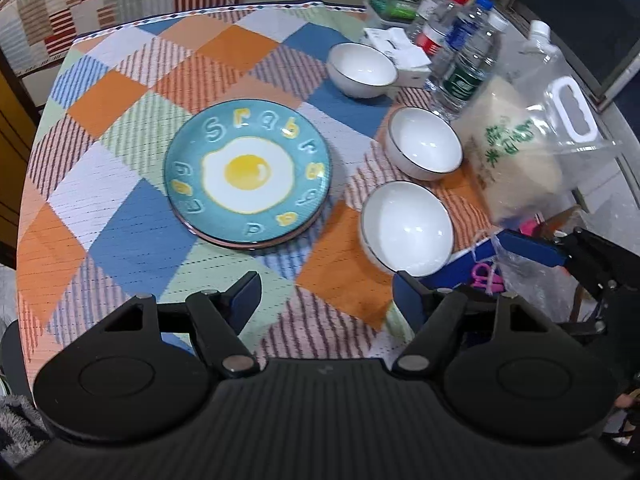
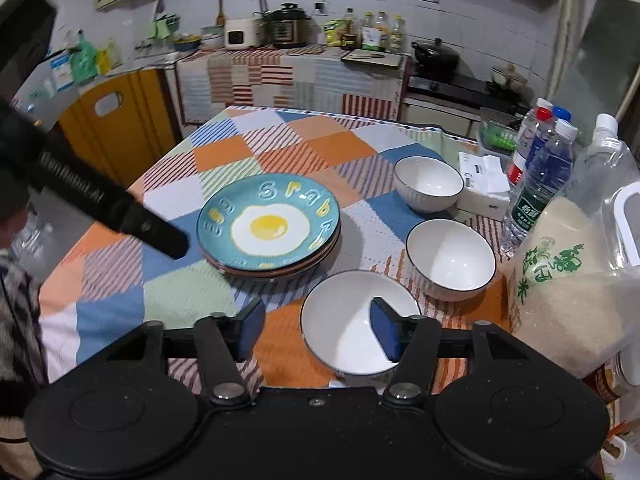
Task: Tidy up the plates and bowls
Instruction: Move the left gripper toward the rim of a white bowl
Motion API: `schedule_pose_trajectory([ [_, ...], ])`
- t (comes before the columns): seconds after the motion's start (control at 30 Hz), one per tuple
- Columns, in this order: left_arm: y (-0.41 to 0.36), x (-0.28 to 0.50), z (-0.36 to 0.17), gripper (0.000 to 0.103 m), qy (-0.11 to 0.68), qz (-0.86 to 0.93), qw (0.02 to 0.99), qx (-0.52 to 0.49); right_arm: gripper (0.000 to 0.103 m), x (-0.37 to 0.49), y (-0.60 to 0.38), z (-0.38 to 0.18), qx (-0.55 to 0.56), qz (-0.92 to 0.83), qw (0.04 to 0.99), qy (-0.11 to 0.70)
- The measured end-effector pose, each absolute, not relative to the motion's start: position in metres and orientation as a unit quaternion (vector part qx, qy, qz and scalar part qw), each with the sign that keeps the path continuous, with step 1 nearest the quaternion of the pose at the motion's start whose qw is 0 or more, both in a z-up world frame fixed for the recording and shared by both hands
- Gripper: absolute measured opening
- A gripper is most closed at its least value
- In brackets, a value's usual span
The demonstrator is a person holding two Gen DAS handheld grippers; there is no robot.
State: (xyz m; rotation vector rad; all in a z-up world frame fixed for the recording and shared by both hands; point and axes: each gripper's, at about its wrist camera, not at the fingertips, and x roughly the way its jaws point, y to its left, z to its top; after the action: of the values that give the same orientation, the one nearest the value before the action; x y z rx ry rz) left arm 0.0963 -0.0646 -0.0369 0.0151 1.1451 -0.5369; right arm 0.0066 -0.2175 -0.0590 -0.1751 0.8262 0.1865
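A stack of plates, topped by a teal plate with a fried-egg picture [image 1: 247, 174] [image 2: 269, 224], sits mid-table. Three white bowls stand to its right: far bowl [image 1: 362, 69] [image 2: 428, 182], middle bowl [image 1: 425, 142] [image 2: 451, 257], near bowl [image 1: 408, 226] [image 2: 352, 320]. My left gripper [image 1: 325, 300] is open and empty, above the cloth in front of the plates. My right gripper [image 2: 318, 330] is open; its right finger pad [image 2: 385, 328] hangs over the near bowl's inside, the left pad outside the rim. The right gripper's side also shows in the left wrist view [image 1: 532, 248].
A patchwork tablecloth [image 1: 120, 208] [image 2: 180, 292] covers the table. A clear bag of rice [image 1: 520, 152] [image 2: 568, 280], several water bottles [image 1: 468, 56] [image 2: 540, 176] and a white tissue box [image 2: 484, 184] crowd the right edge. The left gripper's body [image 2: 100, 208] crosses the left side.
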Motion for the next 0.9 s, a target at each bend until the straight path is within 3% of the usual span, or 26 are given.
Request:
schedule_pose_trajectory([
  [0.13, -0.08, 0.09, -0.041, 0.076, 0.533, -0.252, 0.808, 0.017, 0.079, -0.003, -0.218, -0.067, -0.106, 0.088, 0.909, 0.393],
  [0.17, -0.084, 0.089, -0.043, 0.077, 0.534, -0.253, 0.807, 0.019, 0.089, -0.003, -0.22, -0.071, -0.108, 0.086, 0.909, 0.393],
  [0.23, -0.092, 0.088, -0.051, 0.077, 0.537, -0.252, 0.804, 0.025, 0.097, -0.005, -0.223, -0.081, -0.111, 0.082, 0.91, 0.392],
  [0.6, -0.129, 0.104, -0.104, 0.077, 0.553, -0.253, 0.794, 0.028, 0.097, 0.015, -0.235, -0.143, -0.068, 0.04, 0.891, 0.447],
  [0.9, -0.152, 0.124, -0.151, 0.073, 0.556, -0.244, 0.794, 0.016, 0.097, 0.04, -0.244, -0.183, -0.059, 0.032, 0.892, 0.446],
])
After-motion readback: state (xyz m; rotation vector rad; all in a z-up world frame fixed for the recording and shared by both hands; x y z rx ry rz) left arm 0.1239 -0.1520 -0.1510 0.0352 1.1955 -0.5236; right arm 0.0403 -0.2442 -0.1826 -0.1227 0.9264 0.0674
